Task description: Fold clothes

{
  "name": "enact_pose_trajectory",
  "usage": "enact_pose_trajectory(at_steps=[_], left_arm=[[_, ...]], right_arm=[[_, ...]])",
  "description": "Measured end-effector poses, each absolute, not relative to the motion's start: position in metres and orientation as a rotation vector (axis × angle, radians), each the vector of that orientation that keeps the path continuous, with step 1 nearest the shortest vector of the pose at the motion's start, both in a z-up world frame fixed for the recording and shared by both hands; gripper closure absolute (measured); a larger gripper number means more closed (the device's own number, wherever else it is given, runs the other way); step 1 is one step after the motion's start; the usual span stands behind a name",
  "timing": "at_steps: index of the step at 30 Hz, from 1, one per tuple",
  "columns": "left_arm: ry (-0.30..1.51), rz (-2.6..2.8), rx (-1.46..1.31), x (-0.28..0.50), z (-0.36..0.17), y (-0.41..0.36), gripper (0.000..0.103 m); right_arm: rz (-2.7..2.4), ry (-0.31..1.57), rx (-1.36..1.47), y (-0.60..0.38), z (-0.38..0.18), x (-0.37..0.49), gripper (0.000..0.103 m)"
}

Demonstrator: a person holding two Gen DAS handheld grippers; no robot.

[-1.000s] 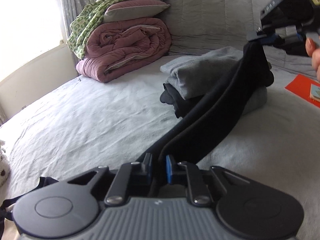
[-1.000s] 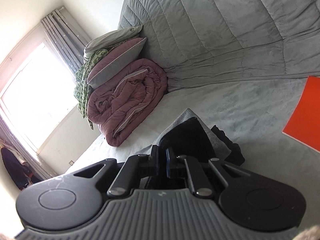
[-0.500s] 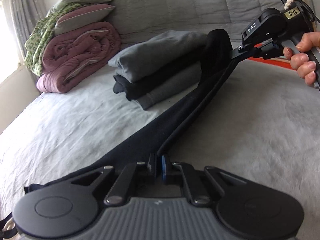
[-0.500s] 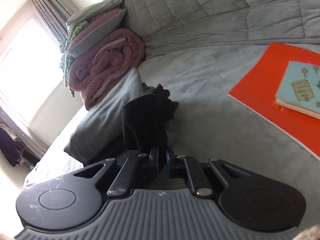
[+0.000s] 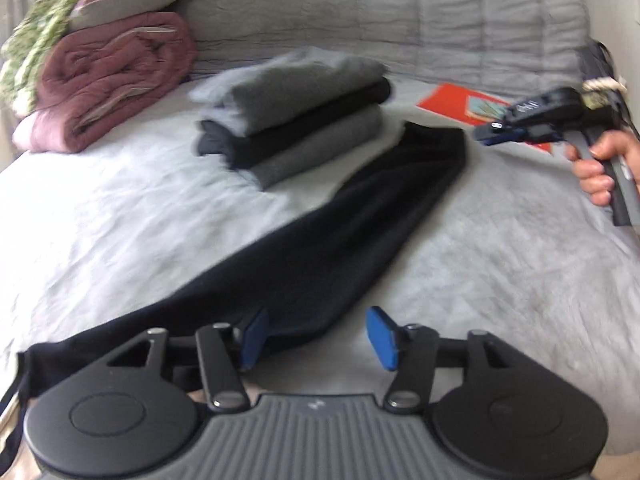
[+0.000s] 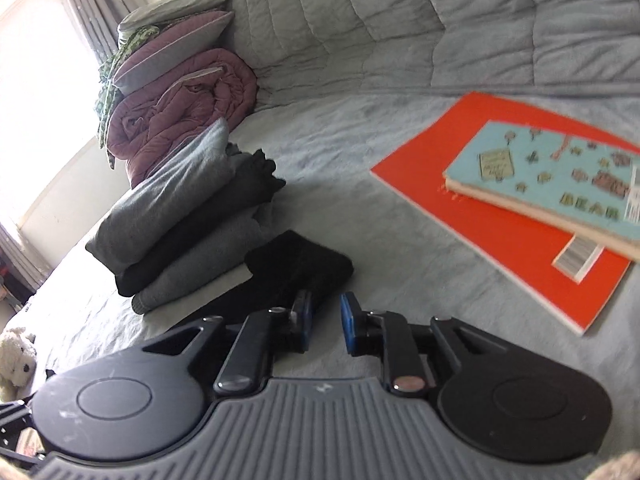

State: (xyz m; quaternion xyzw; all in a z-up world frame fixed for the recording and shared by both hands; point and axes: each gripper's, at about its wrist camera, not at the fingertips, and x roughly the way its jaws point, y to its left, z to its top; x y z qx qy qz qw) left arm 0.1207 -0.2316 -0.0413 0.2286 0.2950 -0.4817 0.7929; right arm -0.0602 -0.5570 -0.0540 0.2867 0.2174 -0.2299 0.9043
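A long black knit garment (image 5: pixel 360 232) lies stretched flat on the grey bed (image 5: pixel 500 280), doubled lengthwise, its far end just beside a stack of folded grey and black clothes (image 5: pixel 296 116). The left tool (image 5: pixel 316 336) has its blue pads wide apart over the near end; the right tool (image 6: pixel 324 320) is also parted, gripping nothing. I judge three pieces done and this one only half folded, needing cross folds and stacking. On the pale blue picture book (image 6: pixel 552 184), atop an orange book (image 6: pixel 500 232), I read "BEAR"
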Motion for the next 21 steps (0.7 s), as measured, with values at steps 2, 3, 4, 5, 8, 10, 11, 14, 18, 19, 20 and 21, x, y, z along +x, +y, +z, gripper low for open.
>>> enact_pose_trajectory(at_steps=[2, 3, 4, 5, 8, 10, 11, 14, 18, 19, 20, 21], left_arm=[[0.648, -0.941, 0.444, 0.140, -0.039, -0.218, 0.043], [0.659, -0.890, 0.417, 0.151, -0.038, -0.212, 0.043], [0.673, -0.838, 0.386, 0.163, -0.038, -0.204, 0.042], [0.686, -0.786, 0.355, 0.175, -0.039, -0.197, 0.040], [0.718, -0.649, 0.272, 0.209, -0.041, -0.175, 0.040], [0.732, -0.583, 0.214, 0.229, -0.042, -0.160, 0.040], [0.736, -0.554, 0.190, 0.238, -0.042, -0.154, 0.040], [0.747, -0.487, 0.136, 0.260, -0.043, -0.137, 0.039], [0.764, -0.462, 0.107, 0.280, -0.045, -0.130, 0.039], [0.768, -0.455, 0.100, 0.285, -0.046, -0.128, 0.039], [0.772, -0.449, 0.093, 0.290, -0.046, -0.127, 0.039], [0.776, -0.446, 0.094, 0.294, -0.047, -0.128, 0.039]], right_arm=[[-0.430, 0.446, 0.527, -0.555, -0.045, -0.052, 0.067], [-0.396, 0.455, 0.497, -0.553, -0.042, -0.046, 0.067], [-0.353, 0.473, 0.470, -0.550, -0.040, -0.038, 0.067], [-0.304, 0.496, 0.446, -0.547, -0.039, -0.028, 0.067], [-0.182, 0.552, 0.372, -0.531, -0.039, 0.003, 0.067], [-0.120, 0.582, 0.324, -0.520, -0.042, 0.024, 0.067], [-0.090, 0.596, 0.300, -0.515, -0.043, 0.034, 0.067], [-0.014, 0.640, 0.234, -0.503, -0.047, 0.061, 0.067], [0.065, 0.695, 0.129, -0.492, -0.053, 0.086, 0.067], [0.079, 0.712, 0.101, -0.489, -0.055, 0.090, 0.067], [0.089, 0.730, 0.073, -0.487, -0.058, 0.095, 0.067], [0.100, 0.747, 0.045, -0.485, -0.060, 0.099, 0.067]])
